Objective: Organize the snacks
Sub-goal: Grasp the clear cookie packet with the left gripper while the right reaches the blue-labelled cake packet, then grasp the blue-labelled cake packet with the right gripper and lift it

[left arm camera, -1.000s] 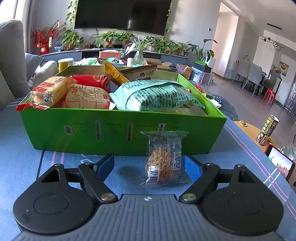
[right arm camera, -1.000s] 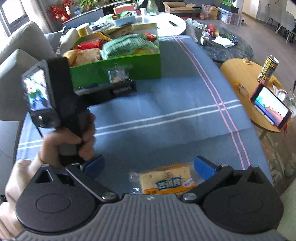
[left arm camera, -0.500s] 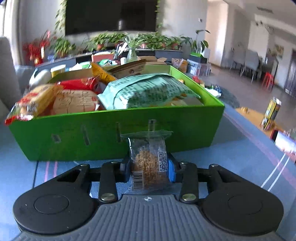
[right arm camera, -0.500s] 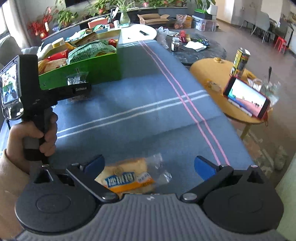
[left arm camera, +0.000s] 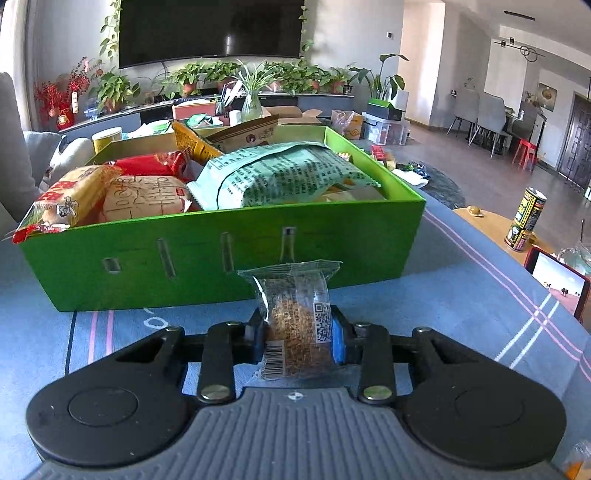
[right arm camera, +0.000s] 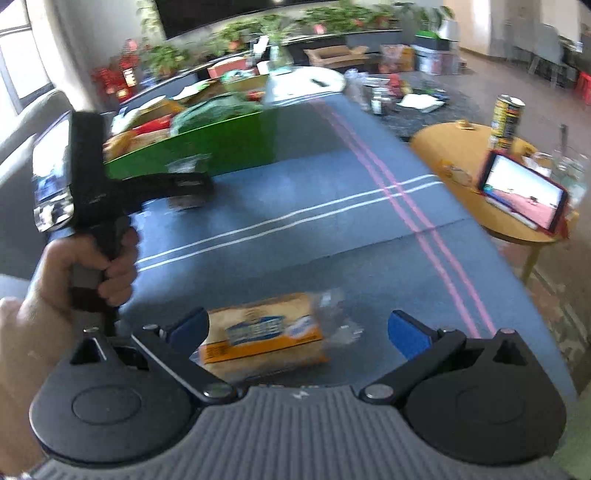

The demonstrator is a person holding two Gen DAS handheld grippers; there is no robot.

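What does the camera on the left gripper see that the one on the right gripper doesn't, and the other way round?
Only the left wrist view shows the left gripper shut on a clear-wrapped grain snack, plus the television.

Only the right wrist view shows the open right gripper around a yellow packet and the person's left hand.

Both show the green box, blue cloth and yellow can.

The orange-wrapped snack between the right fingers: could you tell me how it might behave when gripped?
The orange-wrapped snack looks like a soft block in thin film, so it would probably squash slightly rather than crack. Its clear crinkled end seems floppy and likely slippery. Lying flat on the blue cloth, it should not roll. The right gripper stands open around it.
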